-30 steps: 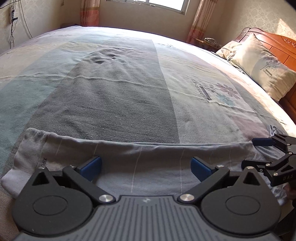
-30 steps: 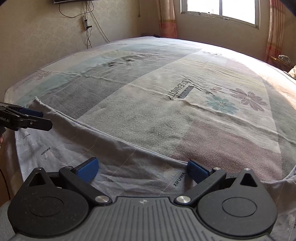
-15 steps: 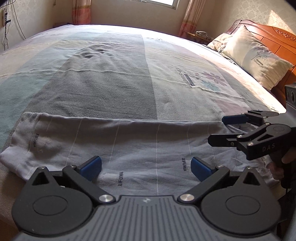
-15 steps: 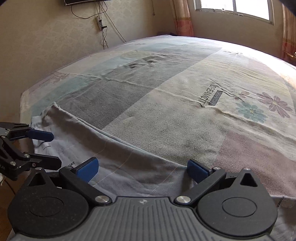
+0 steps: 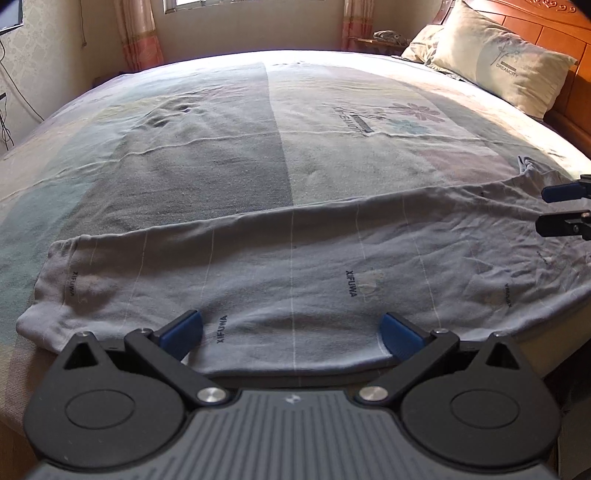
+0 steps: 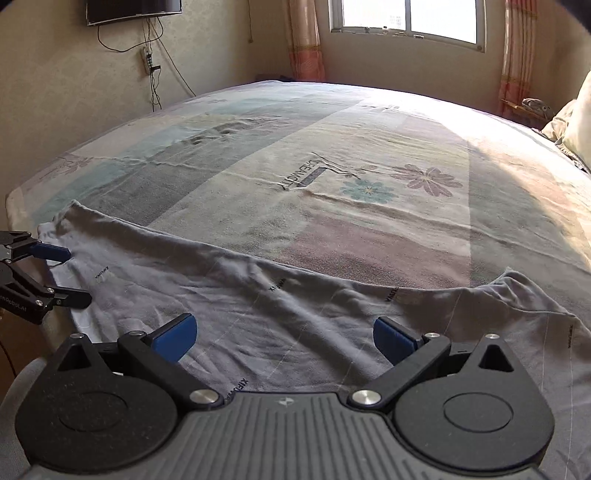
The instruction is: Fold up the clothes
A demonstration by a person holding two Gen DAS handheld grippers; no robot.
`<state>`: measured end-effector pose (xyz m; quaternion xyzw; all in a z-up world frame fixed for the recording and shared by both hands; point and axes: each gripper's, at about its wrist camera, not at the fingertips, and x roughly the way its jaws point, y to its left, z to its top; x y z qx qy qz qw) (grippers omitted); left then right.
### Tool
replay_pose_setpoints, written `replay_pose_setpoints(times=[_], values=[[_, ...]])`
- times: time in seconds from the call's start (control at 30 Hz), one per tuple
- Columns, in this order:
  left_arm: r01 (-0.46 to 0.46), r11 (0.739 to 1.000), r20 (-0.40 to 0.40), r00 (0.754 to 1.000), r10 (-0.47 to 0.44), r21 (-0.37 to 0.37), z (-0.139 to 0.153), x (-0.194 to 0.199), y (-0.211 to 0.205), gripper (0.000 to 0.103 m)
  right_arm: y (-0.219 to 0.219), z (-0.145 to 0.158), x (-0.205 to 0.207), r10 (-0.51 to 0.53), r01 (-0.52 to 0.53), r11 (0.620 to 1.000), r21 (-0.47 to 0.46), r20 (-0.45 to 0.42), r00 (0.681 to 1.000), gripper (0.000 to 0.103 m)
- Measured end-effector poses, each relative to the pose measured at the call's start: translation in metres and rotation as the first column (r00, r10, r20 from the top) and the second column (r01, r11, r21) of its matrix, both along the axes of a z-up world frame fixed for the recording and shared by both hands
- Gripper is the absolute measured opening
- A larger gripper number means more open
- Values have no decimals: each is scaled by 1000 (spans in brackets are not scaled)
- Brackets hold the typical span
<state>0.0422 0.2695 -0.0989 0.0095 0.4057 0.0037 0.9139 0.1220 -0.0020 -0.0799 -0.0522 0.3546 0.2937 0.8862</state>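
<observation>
A pair of light grey leggings (image 5: pixel 295 273) with thin white lines and small printed lettering lies flat along the near edge of the bed, stretched left to right. In the right wrist view the same leggings (image 6: pixel 295 302) run from the bed's left corner to the right. My left gripper (image 5: pixel 291 330) hovers open above the garment's near edge, nothing between its blue pads. My right gripper (image 6: pixel 282 338) is open too, over the wrinkled middle part. Each gripper shows at the other view's edge: the right gripper (image 5: pixel 565 210) and the left gripper (image 6: pixel 55 273), both open.
The bed (image 5: pixel 229 140) carries a striped sheet with a flower print (image 6: pixel 424 181). A pillow (image 5: pixel 506 62) leans on the wooden headboard (image 5: pixel 569 33) at the far right. A wall with cables (image 6: pixel 155 74), a television (image 6: pixel 133 9) and a curtained window (image 6: pixel 406 16) lie beyond.
Both grippers have drawn back and up from the leggings, so more of the garment shows. The leggings lie flat, spread wider in view. Both stayed open.
</observation>
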Motion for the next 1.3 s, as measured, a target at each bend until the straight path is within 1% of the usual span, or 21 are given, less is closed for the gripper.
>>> replay_pose_setpoints(times=[0.03, 0.47, 0.53, 0.6, 0.67, 0.77, 0.87, 0.93, 1.03, 1.1, 1.13, 1.17, 1.23, 1.27, 1.3], values=[[0, 1000, 0, 1000, 0, 1, 0, 0, 0, 103, -2, -1, 4, -2, 3, 1000, 21, -17, 1000, 103], [-2, 1000, 1, 1000, 2, -3, -1, 0, 0, 103, -7, 11, 54, -39, 43, 997, 58, -69, 997, 103], [-3, 1000, 3, 1000, 3, -6, -1, 0, 0, 103, -21, 15, 40, -54, 60, 997, 58, -89, 995, 103], [-4, 1000, 4, 1000, 4, -5, -1, 0, 0, 103, -33, 9, 26, -72, 77, 996, 46, -109, 991, 103], [-6, 1000, 4, 1000, 6, -5, -1, 0, 0, 103, -39, -7, 23, -86, 90, 996, 20, -150, 985, 103], [-6, 1000, 2, 1000, 6, -7, -1, 0, 0, 103, -37, -23, 32, -105, 105, 994, -6, -92, 990, 103], [-14, 1000, -12, 1000, 15, 16, 6, 1, -5, 102, -31, -15, 43, -148, 144, 989, -42, -111, 983, 103], [9, 999, 12, 1000, -9, 48, 13, -4, -15, 102, -27, -2, 32, -137, 133, 990, -56, -84, 987, 103], [65, 995, 32, 997, -67, 77, 16, -6, -34, 102, -22, 10, -6, -103, 105, 989, -106, 18, 994, 103], [103, 991, 17, 994, -105, 86, 10, -3, -46, 102, -18, 4, -27, -88, 90, 988, -129, 23, 996, 103], [112, 990, -3, 994, -113, 90, 6, -1, -50, 102, -16, 1, -37, -80, 83, 986, -143, 25, 996, 103], [106, 991, -8, 994, -106, 86, 2, -1, -53, 103, -13, -7, -44, -79, 82, 981, -175, 20, 997, 103], [71, 997, -11, 997, -71, 37, 1, -7, -49, 103, -10, -20, -56, -85, 83, 971, -222, 3, 996, 103], [56, 998, -18, 998, -56, 6, 2, -9, -45, 103, -14, -24, -60, -106, 105, 975, -198, 3, 994, 103], [50, 999, -20, 999, -50, -9, 3, -12, -43, 103, -18, -26, -64, -129, 128, 977, -172, 6, 992, 103]])
